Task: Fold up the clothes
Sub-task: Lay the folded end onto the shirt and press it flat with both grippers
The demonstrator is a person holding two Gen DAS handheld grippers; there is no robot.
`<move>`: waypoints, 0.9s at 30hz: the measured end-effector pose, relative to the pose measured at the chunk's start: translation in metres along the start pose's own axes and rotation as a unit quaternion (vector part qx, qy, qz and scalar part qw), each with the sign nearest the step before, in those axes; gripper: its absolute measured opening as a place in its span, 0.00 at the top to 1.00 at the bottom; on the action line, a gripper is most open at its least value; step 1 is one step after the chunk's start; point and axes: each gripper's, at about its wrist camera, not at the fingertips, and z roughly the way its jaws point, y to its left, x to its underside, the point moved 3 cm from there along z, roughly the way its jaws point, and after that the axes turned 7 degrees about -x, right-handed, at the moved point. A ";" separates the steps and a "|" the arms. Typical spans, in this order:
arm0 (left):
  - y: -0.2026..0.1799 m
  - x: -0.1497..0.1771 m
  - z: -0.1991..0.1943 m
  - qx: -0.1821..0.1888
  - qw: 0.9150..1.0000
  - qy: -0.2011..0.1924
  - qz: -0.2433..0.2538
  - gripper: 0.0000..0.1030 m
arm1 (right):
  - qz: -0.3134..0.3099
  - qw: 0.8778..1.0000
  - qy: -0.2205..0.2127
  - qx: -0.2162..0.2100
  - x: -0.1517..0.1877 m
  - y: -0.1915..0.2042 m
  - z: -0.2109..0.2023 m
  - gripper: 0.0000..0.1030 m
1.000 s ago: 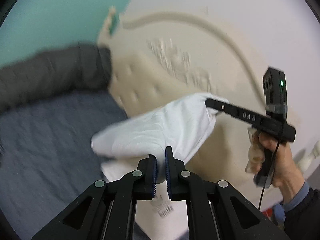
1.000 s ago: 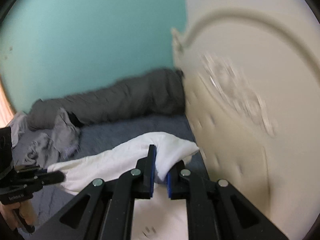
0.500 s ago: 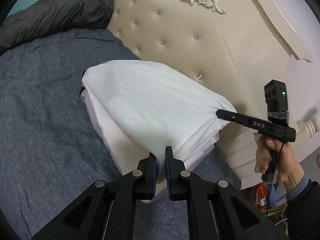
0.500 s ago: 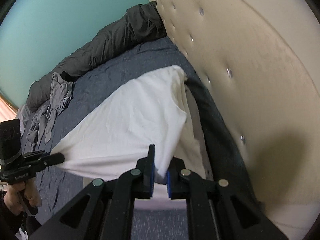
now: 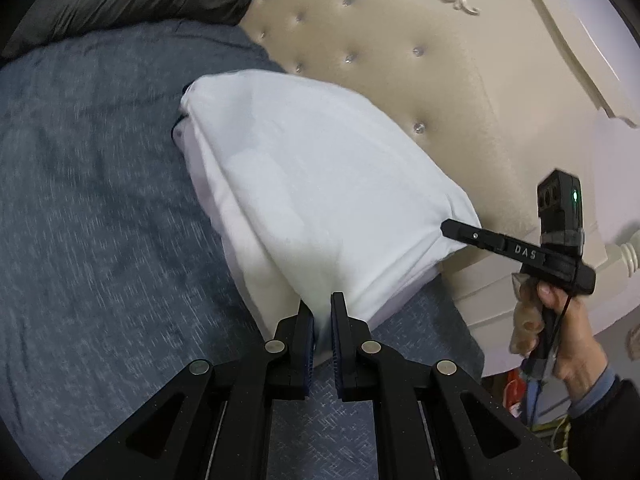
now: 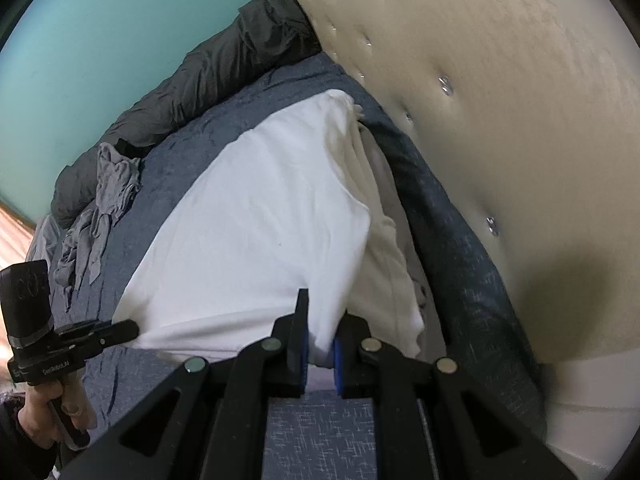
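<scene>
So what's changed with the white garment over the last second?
The white garment, held up in front of the headboard a second ago, has come down onto the blue bedspread, top layer draped over the lower one. Unchanged: left gripper and right gripper stay shut on its near corners; nothing released.

Home bedroom, bed [image 5: 100, 200] under a blue-grey cover, cream tufted headboard [image 5: 400, 60] with studs and carved scrollwork, dark grey duvet [image 6: 224, 68] bunched against a teal wall [image 6: 120, 20], crumpled grey clothes [image 6: 100, 208] lying on the bed
</scene>
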 end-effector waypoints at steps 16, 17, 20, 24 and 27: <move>-0.028 -0.025 -0.028 -0.028 0.995 -0.054 0.076 0.90 | 0.023 0.991 -0.126 0.035 -0.022 0.006 -0.038 0.68; -0.030 -0.024 -0.023 -0.028 0.995 -0.049 0.079 0.90 | 0.015 0.993 -0.116 0.035 -0.024 0.011 -0.031 0.78; -0.030 -0.016 -0.004 -0.040 0.995 -0.028 0.090 0.90 | 0.008 0.995 -0.090 0.039 -0.023 0.014 -0.007 0.88; -0.022 0.001 0.016 -0.057 0.993 -0.010 0.101 0.91 | 0.048 0.994 -0.082 0.057 -0.011 -0.012 0.008 0.92; -0.017 0.009 0.023 -0.059 0.993 -0.008 0.105 0.91 | 0.078 0.992 -0.086 0.054 -0.001 -0.033 0.012 0.99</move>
